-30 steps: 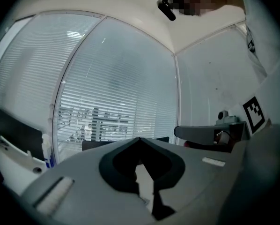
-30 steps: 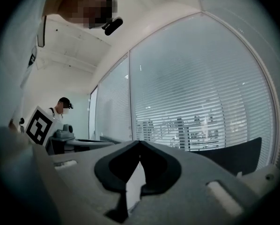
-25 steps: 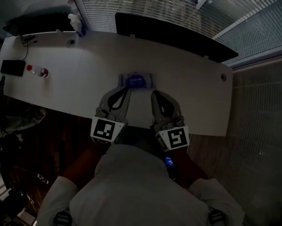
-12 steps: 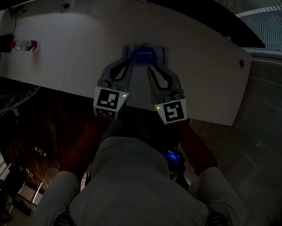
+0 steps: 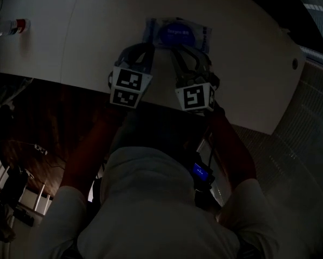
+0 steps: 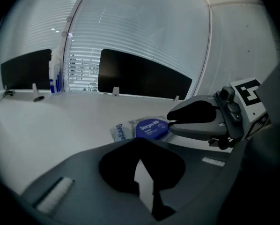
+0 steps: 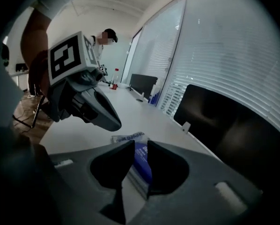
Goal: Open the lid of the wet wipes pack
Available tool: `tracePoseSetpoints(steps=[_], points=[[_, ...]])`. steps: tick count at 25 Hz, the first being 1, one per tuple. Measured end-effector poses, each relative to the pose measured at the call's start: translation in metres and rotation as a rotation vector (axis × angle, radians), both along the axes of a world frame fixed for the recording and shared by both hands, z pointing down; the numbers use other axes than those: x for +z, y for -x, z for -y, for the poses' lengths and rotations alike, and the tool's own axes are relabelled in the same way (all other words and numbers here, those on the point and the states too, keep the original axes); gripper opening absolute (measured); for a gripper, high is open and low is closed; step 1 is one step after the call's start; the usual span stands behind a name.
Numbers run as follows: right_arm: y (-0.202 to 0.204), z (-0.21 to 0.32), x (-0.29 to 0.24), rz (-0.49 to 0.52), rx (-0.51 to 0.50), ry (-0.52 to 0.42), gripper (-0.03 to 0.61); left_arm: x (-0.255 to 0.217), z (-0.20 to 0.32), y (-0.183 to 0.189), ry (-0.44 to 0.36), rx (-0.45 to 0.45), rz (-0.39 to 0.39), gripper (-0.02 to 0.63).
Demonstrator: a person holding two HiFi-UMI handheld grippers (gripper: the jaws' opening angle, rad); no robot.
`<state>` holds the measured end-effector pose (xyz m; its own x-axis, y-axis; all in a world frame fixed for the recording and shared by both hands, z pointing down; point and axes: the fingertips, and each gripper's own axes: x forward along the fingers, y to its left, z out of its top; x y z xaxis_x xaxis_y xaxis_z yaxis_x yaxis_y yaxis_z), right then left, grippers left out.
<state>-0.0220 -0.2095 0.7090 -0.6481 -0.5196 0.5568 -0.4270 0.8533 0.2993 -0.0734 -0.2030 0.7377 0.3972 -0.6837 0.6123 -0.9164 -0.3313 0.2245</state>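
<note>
The wet wipes pack [image 5: 176, 35] lies flat on the white table [image 5: 86, 31], pale with a blue oval lid [image 6: 151, 128] that looks closed. My left gripper [image 5: 146, 48] hovers just short of the pack's near left corner, its jaws together with nothing between them. My right gripper [image 5: 179, 52] is at the pack's near edge; in the left gripper view its tip [image 6: 170, 122] reaches the lid's rim. In the right gripper view the jaws stand a narrow gap apart, and the blue lid [image 7: 141, 161] shows through that gap.
A bottle with a red label [image 5: 13, 25] lies at the table's far left. Dark monitor backs [image 6: 142, 81] and a spray bottle [image 6: 54, 76] line the far edge by the window blinds. The table's near edge [image 5: 150, 99] is just behind the grippers.
Both grippers have moved forward across the table to the pack. The right one has come up to the blue lid, and the head view has tilted down.
</note>
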Motion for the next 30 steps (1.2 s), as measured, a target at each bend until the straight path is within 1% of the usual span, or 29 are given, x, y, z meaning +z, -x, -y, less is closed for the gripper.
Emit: tracePoseSetpoints(steps=[4,8,13,17,21,27,30], points=[[-0.002,0.001,0.023,-0.075,-0.019,-0.037,0.075,0.028,-0.004,-0.01,0.058,0.037,0.008,0.003],[-0.002,0.003,0.04,-0.143,-0.066,-0.105,0.077,0.046,0.003,-0.021,0.084,0.074,0.048,0.003],[-0.002,0.003,0.05,-0.189,-0.096,-0.147,0.08,0.058,0.005,-0.026,0.12,0.107,0.087,0.003],[-0.003,0.008,0.052,-0.209,-0.109,-0.176,0.088,0.061,0.004,-0.028,0.146,0.128,0.095,0.003],[-0.003,0.009,0.048,-0.219,-0.135,-0.209,0.094,0.062,0.004,-0.029,0.148,0.136,0.107,0.002],[0.003,0.016,0.025,-0.188,-0.133,-0.246,0.094,0.062,0.003,-0.029,0.148,0.138,0.1,0.002],[0.007,0.028,0.009,-0.163,-0.118,-0.268,0.092,0.062,0.002,-0.029,0.15,0.135,0.096,0.002]])
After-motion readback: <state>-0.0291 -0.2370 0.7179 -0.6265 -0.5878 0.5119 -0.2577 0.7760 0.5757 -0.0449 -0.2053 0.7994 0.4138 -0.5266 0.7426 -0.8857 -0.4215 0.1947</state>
